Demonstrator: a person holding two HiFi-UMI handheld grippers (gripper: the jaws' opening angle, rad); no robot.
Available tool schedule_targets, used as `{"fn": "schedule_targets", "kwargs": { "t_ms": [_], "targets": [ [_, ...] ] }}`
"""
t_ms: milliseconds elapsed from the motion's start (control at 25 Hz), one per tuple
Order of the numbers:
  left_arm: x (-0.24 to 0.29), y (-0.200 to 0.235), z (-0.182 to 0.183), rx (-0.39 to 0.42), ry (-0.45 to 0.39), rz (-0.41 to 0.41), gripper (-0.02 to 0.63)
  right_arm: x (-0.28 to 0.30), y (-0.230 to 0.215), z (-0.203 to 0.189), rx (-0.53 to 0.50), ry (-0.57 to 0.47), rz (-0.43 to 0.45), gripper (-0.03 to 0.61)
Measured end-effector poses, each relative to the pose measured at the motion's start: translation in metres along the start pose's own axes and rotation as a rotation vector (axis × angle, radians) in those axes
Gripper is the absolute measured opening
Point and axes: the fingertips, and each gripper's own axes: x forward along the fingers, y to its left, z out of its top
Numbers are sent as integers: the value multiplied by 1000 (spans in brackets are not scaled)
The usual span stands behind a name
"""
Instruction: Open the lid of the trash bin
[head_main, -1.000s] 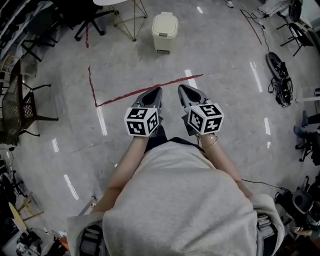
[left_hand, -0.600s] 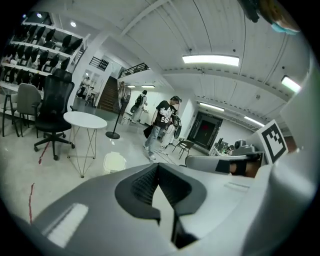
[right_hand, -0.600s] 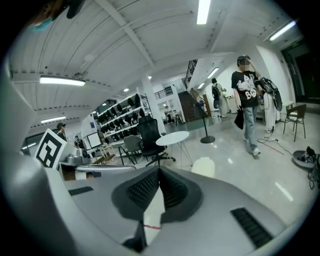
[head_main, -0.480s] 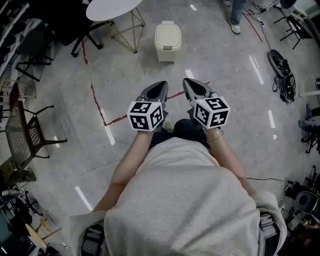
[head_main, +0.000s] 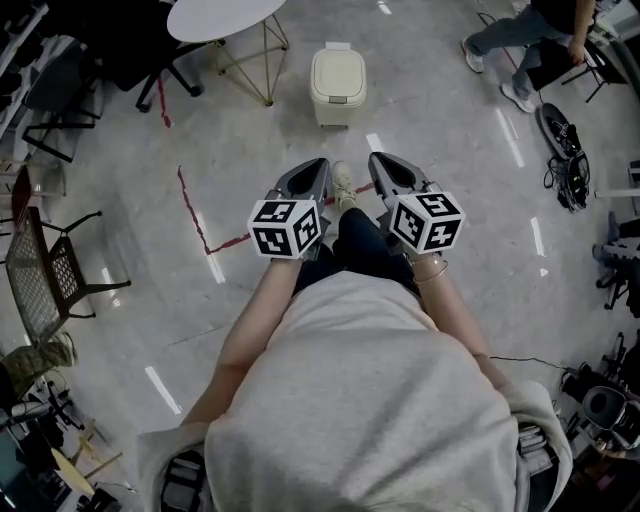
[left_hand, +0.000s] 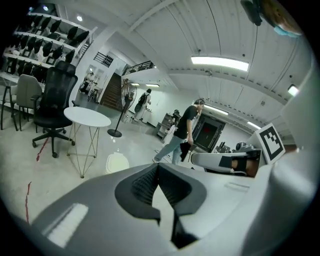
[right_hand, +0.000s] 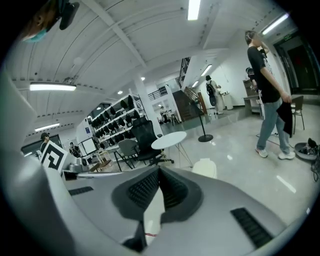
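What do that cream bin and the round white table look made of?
The trash bin looks like moulded plastic: cream, matte, rounded corners. The round table has a smooth white top, perhaps laminate or painted wood, on thin wire legs that look like metal.

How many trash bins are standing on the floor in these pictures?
1. The cream trash bin stands on the floor beside the round white table, its lid shut. More could be hidden in the clutter at the edges.
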Motion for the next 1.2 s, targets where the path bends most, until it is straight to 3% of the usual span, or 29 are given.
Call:
{"fn": "schedule_targets", "kwargs": {
  "t_ms": [320, 760, 1200],
  "targets": [
    [45, 38, 20, -13, 25, 24, 9, 57, -22, 14, 30, 34, 79, 8],
    [149, 80, 64, -53, 88, 14, 9, 155, -86, 60, 34, 119, 138, 8],
    [211, 121, 72, -140, 148, 91, 9, 215, -139, 67, 65, 228, 204, 8]
  ]
}}
